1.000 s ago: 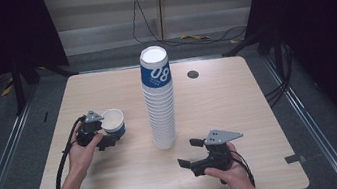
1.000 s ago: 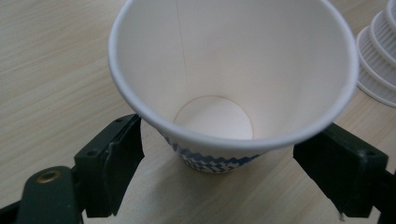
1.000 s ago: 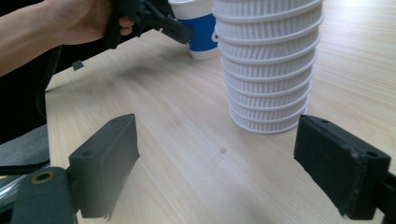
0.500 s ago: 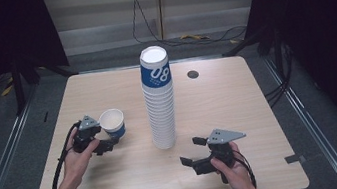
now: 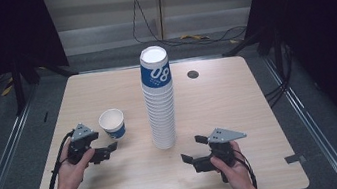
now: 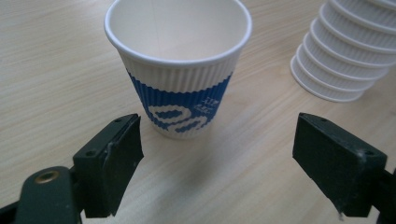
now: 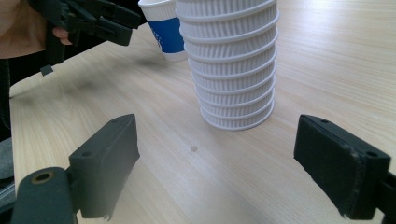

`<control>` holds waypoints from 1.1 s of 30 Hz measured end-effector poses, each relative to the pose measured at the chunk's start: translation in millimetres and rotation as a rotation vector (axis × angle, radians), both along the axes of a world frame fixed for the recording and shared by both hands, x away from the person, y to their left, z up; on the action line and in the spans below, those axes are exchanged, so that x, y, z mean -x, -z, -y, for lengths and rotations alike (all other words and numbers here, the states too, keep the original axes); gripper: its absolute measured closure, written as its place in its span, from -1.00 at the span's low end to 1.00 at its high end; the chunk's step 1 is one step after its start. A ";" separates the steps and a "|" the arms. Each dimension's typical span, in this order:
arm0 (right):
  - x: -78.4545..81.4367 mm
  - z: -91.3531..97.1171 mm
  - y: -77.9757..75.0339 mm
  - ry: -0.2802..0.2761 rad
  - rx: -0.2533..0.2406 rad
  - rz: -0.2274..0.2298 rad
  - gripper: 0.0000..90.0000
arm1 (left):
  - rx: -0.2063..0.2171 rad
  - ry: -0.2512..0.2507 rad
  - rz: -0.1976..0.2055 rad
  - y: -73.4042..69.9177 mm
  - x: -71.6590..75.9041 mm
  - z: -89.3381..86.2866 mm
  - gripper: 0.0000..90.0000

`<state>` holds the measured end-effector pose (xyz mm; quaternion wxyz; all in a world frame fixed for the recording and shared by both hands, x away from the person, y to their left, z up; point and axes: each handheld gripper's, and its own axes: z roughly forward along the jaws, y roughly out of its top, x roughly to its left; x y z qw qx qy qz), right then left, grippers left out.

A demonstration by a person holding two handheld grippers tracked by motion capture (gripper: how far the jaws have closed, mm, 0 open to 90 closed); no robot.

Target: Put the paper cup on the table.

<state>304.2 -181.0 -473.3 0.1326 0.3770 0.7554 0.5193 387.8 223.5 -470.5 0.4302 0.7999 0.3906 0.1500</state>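
Cup (image 6: 180, 70): single paper cup, white w/ blue band, upright on table (image 5: 81, 97), mouth up, empty inside. Located left of cup stack (image 5: 159, 98), well apart from it; seen just beyond left gripper (image 5: 106, 152).

Left gripper: jaws spread wide, nothing held. In left gripper view the cup is seen just ahead of the jaws, nearer the left-hand one, not touched by either.

Cup stack: tall column of nested cups, mid-table, blue-banded cup on top. Base of it is seen ahead in right gripper view (image 7: 236, 109).

Right gripper (image 5: 195, 153): jaws wide apart, empty; held low near front edge of table, right of stack base, pointed toward it.

Step in hand (judged): one cup is set down apart from the stack and is let go; separation of that cup appears done.

Next move (judged): stack is to be approached for another cup. Req'd: top rim to be gripped gently so ribbed wall isn't crushed; stack likely to be steadied by the other gripper, since a tall column may tip.
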 end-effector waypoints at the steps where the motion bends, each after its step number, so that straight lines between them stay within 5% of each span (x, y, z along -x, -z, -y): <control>1: 0.0 0.0 0.0 0.000 0.000 0.000 -0.70 | 0.009 0.001 -0.004 -0.8 1.9 -0.9 -0.65; 18: 2.3 4.3 -2.2 0.022 -0.012 0.011 -0.70 | 0.123 -0.015 0.051 -2.9 54.6 3.9 -0.64; 28: 3.5 7.7 -2.9 0.038 -0.005 0.018 -0.70 | 0.164 -0.015 0.004 7.0 79.2 17.2 -0.64; 33: 6.0 10.4 -3.9 0.033 0.022 0.013 -0.70 | 0.194 0.034 -0.022 13.3 80.6 20.5 -0.64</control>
